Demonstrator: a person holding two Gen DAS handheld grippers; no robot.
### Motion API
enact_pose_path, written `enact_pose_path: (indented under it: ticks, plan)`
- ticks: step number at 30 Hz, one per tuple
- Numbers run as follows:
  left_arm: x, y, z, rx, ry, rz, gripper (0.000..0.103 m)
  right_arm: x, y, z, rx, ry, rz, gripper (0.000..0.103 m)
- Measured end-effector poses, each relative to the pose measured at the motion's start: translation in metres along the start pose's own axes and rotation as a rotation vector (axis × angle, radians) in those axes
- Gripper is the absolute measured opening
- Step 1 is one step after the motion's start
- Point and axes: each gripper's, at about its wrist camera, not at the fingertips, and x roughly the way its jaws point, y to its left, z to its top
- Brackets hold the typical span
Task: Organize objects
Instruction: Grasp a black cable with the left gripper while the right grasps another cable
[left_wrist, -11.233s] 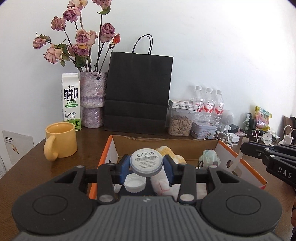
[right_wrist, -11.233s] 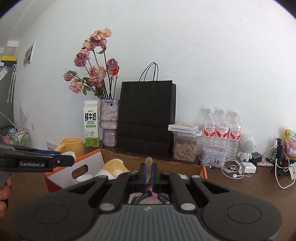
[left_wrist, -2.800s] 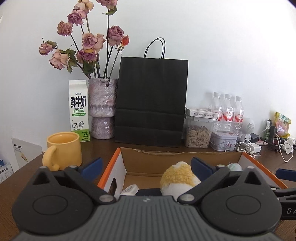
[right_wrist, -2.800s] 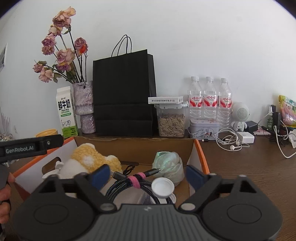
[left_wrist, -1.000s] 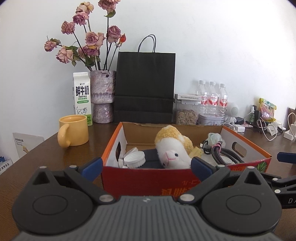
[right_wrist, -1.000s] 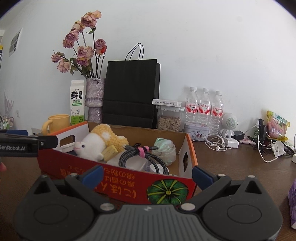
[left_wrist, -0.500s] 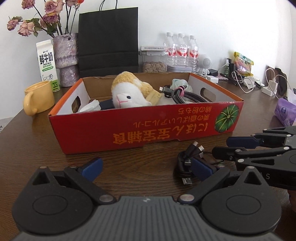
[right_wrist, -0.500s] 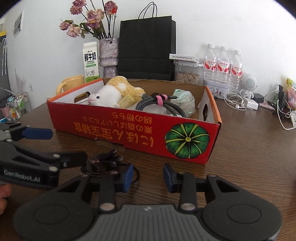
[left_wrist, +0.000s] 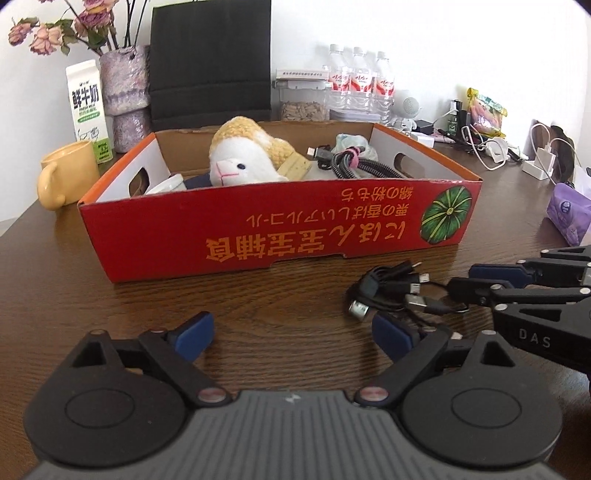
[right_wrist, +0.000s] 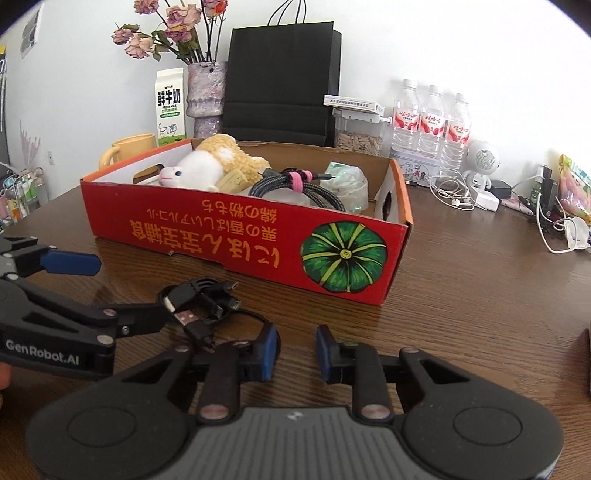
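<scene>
Black cable bundle (right_wrist: 201, 301) lies before the red box (right_wrist: 236, 236)

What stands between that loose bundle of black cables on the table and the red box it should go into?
Only the box's own front wall. The cable bundle lies on bare table just in front of it, so it must be lifted over the rim. Nothing else blocks the way.
</scene>
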Motion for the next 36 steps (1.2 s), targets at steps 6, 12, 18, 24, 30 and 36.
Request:
enact_pose_path:
  ticks: [6, 12, 18, 24, 30, 36]
  plan:
    - [-0.003, 0.001, 0.009, -0.061, -0.051, -0.031, 0.095, -0.004, -0.01, -0.004, 0.029, 0.003, -0.013, 0.022]
    - [0.013, -0.017, 0.016, -0.035, -0.023, -0.039, 0.066, -0.005, 0.001, -0.004, -0.028, -0.001, -0.038, 0.02]
    - [0.005, -0.01, 0.007, -0.013, -0.028, -0.022, 0.024, -0.005, 0.007, -0.004, -0.061, -0.003, -0.059, 0.02]
    - [-0.006, 0.018, -0.001, -0.062, -0.035, -0.007, 0.027, -0.005, 0.009, -0.004, -0.07, -0.003, -0.068, 0.02]
    - [-0.013, 0.041, -0.005, -0.118, -0.043, 0.01, 0.049, -0.005, 0.004, -0.004, -0.043, -0.004, -0.052, 0.02]
    - [-0.017, 0.054, -0.007, -0.143, -0.048, 0.015, 0.052, -0.02, -0.004, -0.007, 0.05, -0.088, 0.001, 0.035]
